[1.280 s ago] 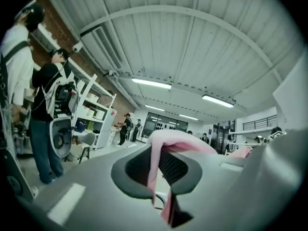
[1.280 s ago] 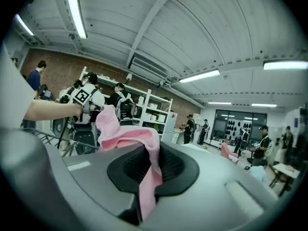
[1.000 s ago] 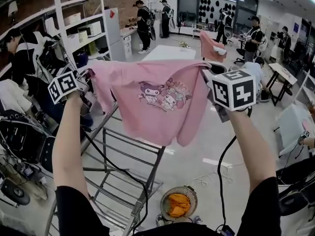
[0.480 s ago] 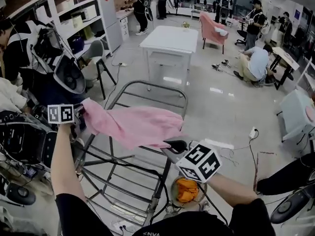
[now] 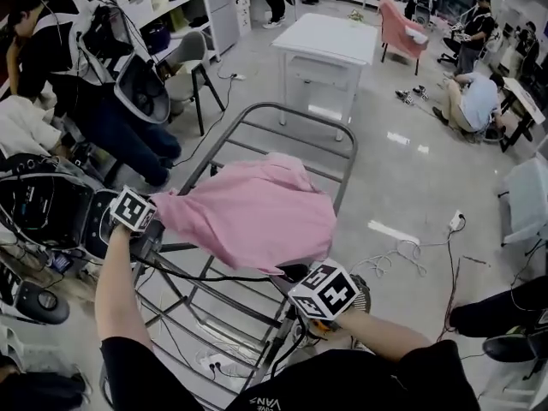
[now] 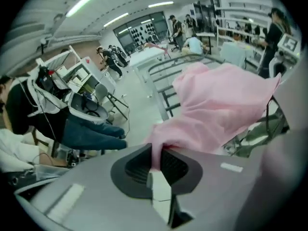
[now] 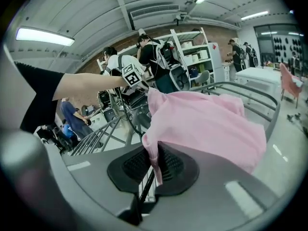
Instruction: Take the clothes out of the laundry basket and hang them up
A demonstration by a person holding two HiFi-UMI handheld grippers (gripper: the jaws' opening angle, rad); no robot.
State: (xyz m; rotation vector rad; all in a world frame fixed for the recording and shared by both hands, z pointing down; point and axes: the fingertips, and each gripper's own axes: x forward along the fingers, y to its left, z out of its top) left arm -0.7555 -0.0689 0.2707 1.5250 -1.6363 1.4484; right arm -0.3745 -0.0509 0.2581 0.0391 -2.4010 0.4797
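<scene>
A pink shirt (image 5: 253, 212) lies spread over the top bars of a grey metal drying rack (image 5: 347, 148). My left gripper (image 5: 156, 223) is shut on the shirt's left edge, low at the rack's left side. My right gripper (image 5: 300, 274) is shut on the near right edge, beside the rack's near corner. In the left gripper view the pink cloth (image 6: 221, 105) runs out from between the pads of the left gripper (image 6: 156, 158). In the right gripper view a fold of the shirt (image 7: 207, 124) is pinched in the right gripper (image 7: 154, 165). The right gripper's marker cube hides the laundry basket.
A white table (image 5: 334, 41), a chair (image 5: 193, 54) and a pink armchair (image 5: 402, 24) stand beyond the rack. People with gear (image 5: 51, 50) crowd the left side beside black equipment (image 5: 43, 221). Another person sits on the floor (image 5: 475, 101). Cables (image 5: 402, 251) trail on the right.
Both grippers have dropped from head height to rack level with the shirt in them. The shirt, first held up and spread out, now lies draped across the rack's bars.
</scene>
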